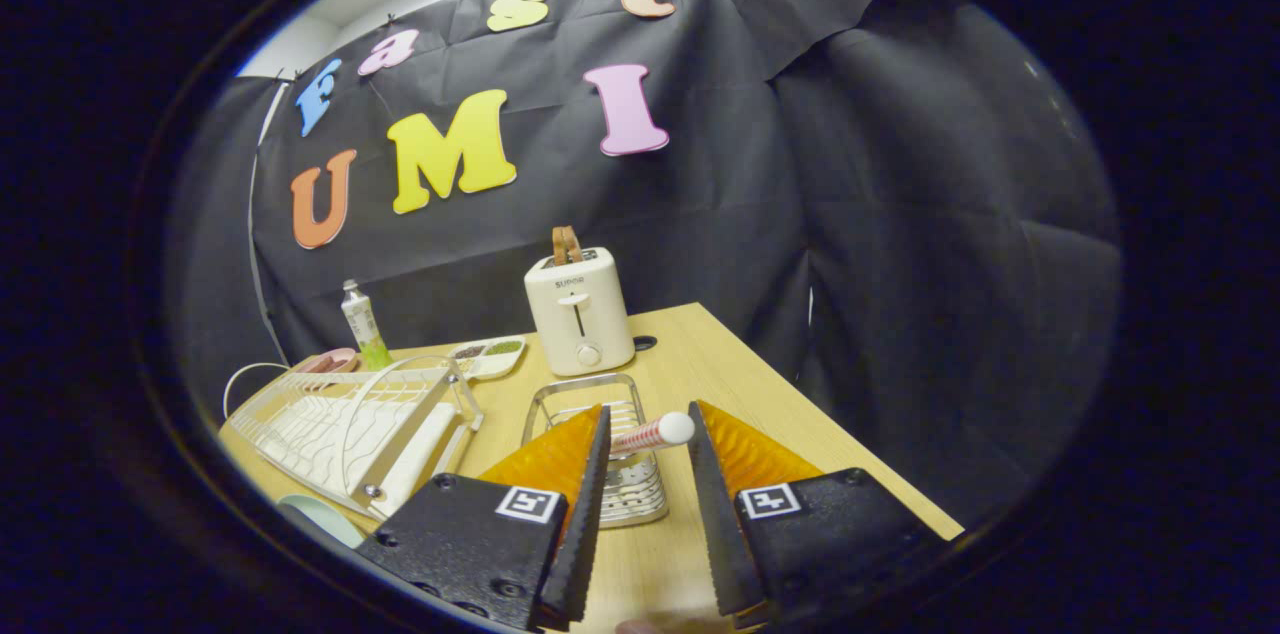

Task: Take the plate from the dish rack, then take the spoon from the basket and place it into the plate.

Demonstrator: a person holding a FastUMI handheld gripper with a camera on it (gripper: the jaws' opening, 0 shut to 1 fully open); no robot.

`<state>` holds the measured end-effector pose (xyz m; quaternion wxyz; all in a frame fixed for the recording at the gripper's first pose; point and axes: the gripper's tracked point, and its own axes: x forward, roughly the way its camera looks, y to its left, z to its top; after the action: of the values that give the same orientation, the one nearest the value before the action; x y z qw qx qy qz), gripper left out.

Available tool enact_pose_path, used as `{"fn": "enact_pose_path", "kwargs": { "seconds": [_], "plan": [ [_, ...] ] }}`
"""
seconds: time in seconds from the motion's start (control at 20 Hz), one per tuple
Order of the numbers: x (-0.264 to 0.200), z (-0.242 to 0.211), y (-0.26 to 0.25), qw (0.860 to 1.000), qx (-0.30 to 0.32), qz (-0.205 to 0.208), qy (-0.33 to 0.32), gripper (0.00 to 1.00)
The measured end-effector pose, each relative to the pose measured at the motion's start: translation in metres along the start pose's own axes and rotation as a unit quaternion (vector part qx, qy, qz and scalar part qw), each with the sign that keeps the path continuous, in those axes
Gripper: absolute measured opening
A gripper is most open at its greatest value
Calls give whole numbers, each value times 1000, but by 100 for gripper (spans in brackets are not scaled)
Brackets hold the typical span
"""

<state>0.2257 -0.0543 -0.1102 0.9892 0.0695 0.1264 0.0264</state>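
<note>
My gripper (650,407) is open and hangs over the wire metal basket (600,404) on the wooden table. A spoon (655,433) with a red-and-white striped handle and a white ball end leans out of the basket. Its handle end lies across the gap between my fingertips, and I cannot see both fingers pressing on it. The spoon's bowl is hidden behind my left finger. A pale plate (318,519) shows part of its rim on the table, in front of the white dish rack (350,424) and left of my left finger.
A cream toaster (579,312) stands beyond the basket. Behind the rack are a white and green tube (362,324), a divided snack dish (488,354) and a pink bowl (330,360). The table's right edge (860,444) runs close to my right finger.
</note>
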Motion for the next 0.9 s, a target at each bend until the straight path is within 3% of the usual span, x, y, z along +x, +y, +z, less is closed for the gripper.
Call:
{"fn": "enact_pose_path", "kwargs": {
  "seconds": [0.3, 0.45, 0.9],
  "plan": [
    [3, 5, 10, 998, 47, 31, 20, 32],
    [0, 12, 9, 998, 54, 26, 28, 16],
    [-64, 75, 24, 999, 22, 40, -19, 10]
  ]
}}
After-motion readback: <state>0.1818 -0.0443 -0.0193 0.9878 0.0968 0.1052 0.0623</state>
